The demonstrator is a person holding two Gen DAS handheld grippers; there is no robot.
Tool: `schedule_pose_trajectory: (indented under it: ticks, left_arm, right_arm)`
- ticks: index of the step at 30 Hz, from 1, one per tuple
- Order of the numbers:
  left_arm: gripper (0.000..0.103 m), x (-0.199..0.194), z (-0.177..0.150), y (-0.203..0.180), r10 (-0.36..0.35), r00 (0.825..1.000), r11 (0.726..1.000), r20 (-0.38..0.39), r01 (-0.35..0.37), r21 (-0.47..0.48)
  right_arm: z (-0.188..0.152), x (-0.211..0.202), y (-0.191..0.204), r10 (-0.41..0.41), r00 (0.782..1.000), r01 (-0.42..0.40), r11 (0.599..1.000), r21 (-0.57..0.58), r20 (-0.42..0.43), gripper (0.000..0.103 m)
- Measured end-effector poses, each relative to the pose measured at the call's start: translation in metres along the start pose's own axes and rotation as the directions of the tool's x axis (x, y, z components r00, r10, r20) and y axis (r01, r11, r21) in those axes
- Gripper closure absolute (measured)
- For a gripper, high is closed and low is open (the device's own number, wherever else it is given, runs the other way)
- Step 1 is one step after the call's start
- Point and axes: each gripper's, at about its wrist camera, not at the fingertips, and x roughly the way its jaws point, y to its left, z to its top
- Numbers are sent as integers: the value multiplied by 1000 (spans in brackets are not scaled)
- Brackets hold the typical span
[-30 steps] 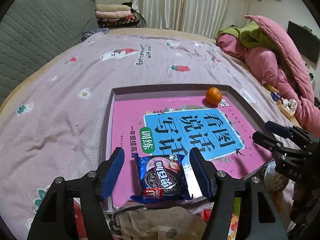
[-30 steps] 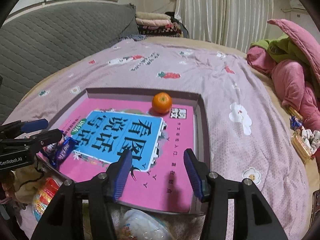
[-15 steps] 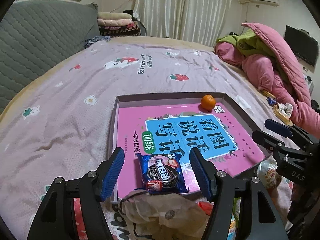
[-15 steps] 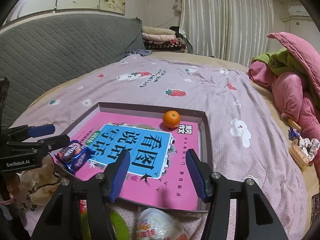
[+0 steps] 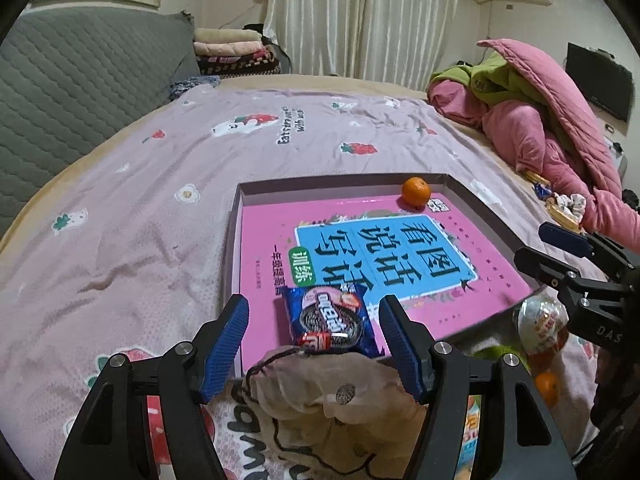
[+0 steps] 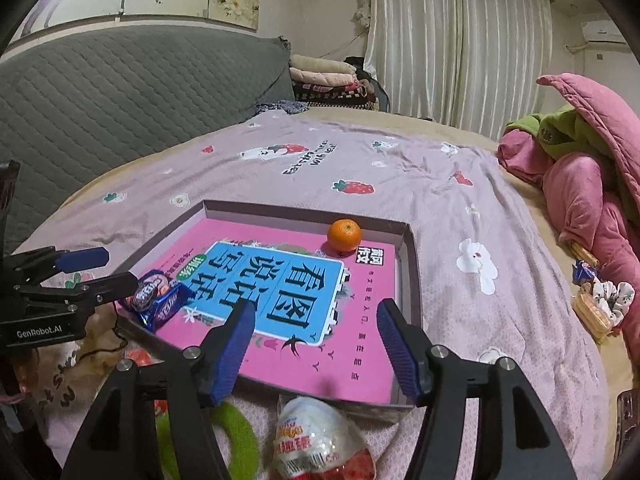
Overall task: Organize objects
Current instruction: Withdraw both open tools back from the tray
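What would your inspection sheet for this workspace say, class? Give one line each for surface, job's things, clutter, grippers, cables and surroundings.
Surface: bed under a mauve strawberry-print sheet.
Job's things: shallow box holding a pink book; an orange at the book's far corner; a blue biscuit packet on its near edge.
Clutter: beige drawstring pouch, egg-shaped toy capsule, green ring and a second orange in front of the box.
Grippers: left gripper open, packet lying between its fingers, untouched; right gripper opening, holding nothing.
Cables: nothing seen, only the pouch's dark cord.
Surroundings: grey headboard, curtains, pink quilt heap.
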Motion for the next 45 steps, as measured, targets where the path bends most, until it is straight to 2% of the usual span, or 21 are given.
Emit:
schedule_pose_trajectory:
  ticks: [14, 29, 39, 45]
  left_arm:
    - [34, -8, -16, 10, -21, 1000, 1000, -12, 21, -1]
    - [34, -28, -20, 9, -58, 998, 998, 11, 58, -19]
    - [34, -40, -23, 9, -25, 999, 999, 36, 26, -40]
    - [34, -51, -30, 3, -17, 998, 999, 58, 19, -35]
  right_arm:
    - [-13, -6, 1, 4, 1000, -4, 1000, -22, -11, 39]
    - [-18, -11, 3, 13, 1000, -13, 999, -35, 0, 39]
    - [-21, -19, 9, -13, 999, 15, 997, -72, 32, 38]
    - [-25, -32, 8, -15, 998, 18, 999, -51, 56, 37]
